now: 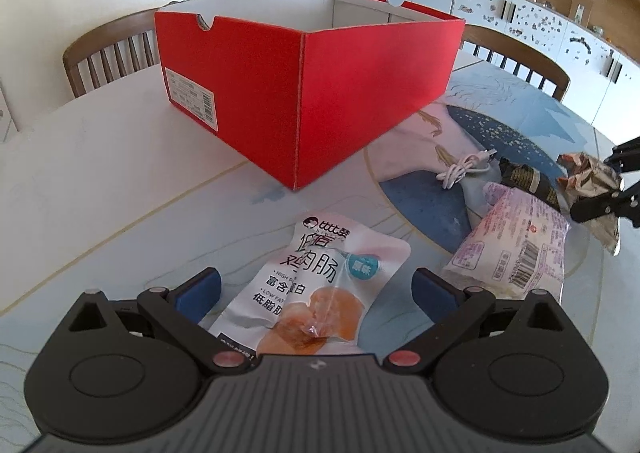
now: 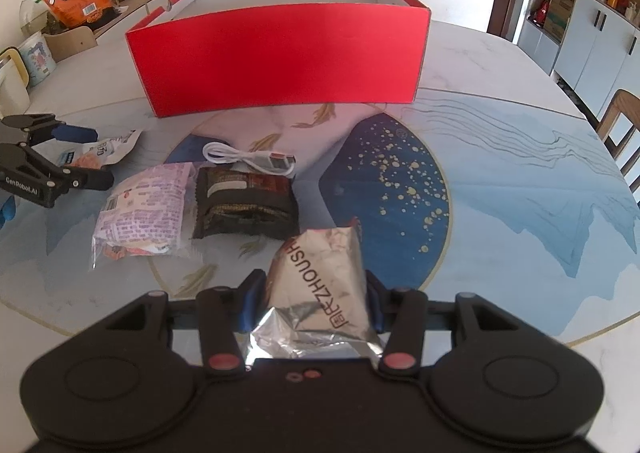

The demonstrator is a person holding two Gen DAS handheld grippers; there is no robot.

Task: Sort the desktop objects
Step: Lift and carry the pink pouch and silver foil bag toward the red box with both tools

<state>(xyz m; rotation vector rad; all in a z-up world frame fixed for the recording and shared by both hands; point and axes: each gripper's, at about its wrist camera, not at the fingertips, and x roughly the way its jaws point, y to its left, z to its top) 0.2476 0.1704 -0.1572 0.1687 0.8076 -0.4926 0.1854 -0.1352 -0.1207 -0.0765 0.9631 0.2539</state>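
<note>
Silver foil snack packet [image 2: 320, 285]: clamped in right claw [image 2: 314, 305].
White sausage pouch [image 1: 316, 285]: lying on surface [image 1: 120, 173], between wide-spread left claw [image 1: 316, 293] fingers, not pressed.
Red cardboard box [image 1: 320, 93]: standing behind.

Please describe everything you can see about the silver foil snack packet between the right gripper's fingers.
The silver foil snack packet is a crinkled, shiny pouch with a matte grey-brown face printed in dark letters reading "ZHOUSH", plus a few characters. It looks puffed and sealed. It lies lengthwise along the right gripper, whose blue-padded fingers press on its two sides. Its far end points toward the red cardboard box. Whether its underside rests on the round patterned table or is lifted cannot be told. No other packet touches it.
</note>
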